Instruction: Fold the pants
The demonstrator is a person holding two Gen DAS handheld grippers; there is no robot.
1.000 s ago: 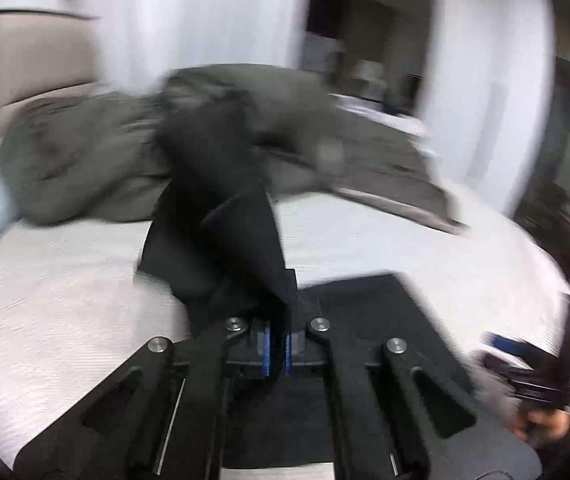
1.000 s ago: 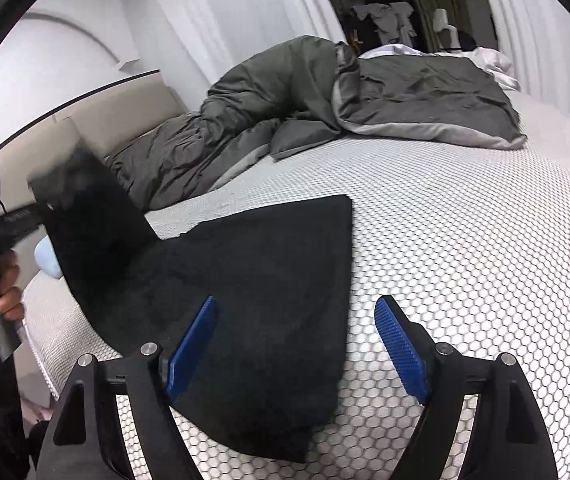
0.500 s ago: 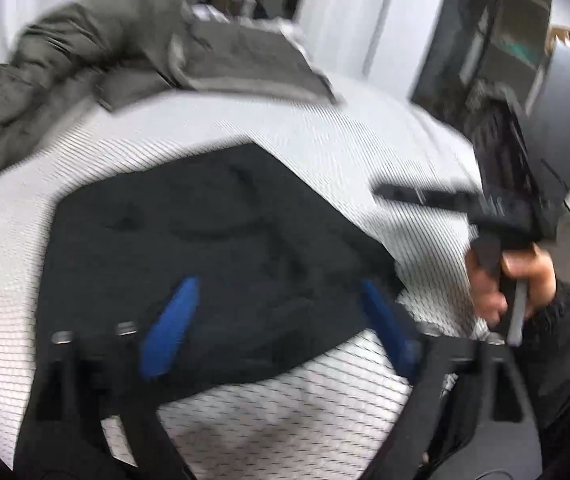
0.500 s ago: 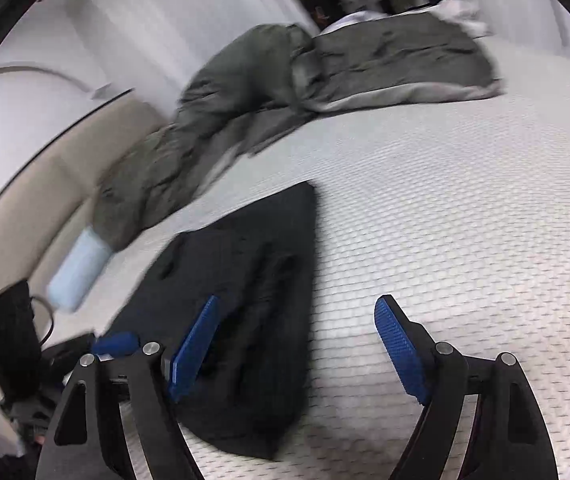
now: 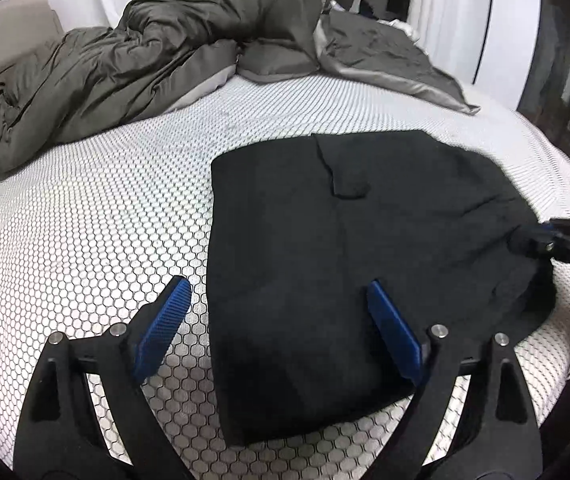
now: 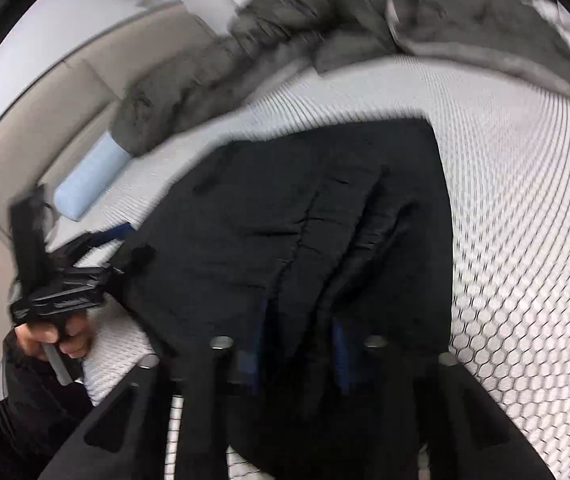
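1. The left gripper point(image 5: 279, 316) hangs over the bed with its jaws spread wide and nothing between them. Its blue pads point(image 5: 163, 322) straddle the near left edge of the black pants point(image 5: 349, 264): one pad is above bare mattress, the other above the cloth. Whether either pad touches the surface cannot be told.
2. In the right wrist view, the right gripper point(image 6: 297, 354) has its jaws drawn close together around a raised fold of the pants. The picture is motion-blurred and the pads are mostly buried in black cloth, so a firm pinch cannot be confirmed.
3. The pants lie folded into a broad dark slab on the white honeycomb-patterned mattress point(image 5: 97, 220), toward its near right side.
4. The left wrist view alone shows the pants' flat outline, with a small flap at the top centre and the right gripper meeting the cloth's right edge. The right wrist view alone shows creases running along the cloth, a pale blue pillow point(image 6: 89, 178) by the beige headboard point(image 6: 37, 120), and the left hand point(image 6: 55, 334) holding its gripper's handle.
5. A rumpled grey duvet point(image 5: 145, 56) fills the far side of the bed, well apart from the pants. Bare mattress lies between the duvet and the pants and to the pants' left; the pants' right edge sits near the mattress edge.
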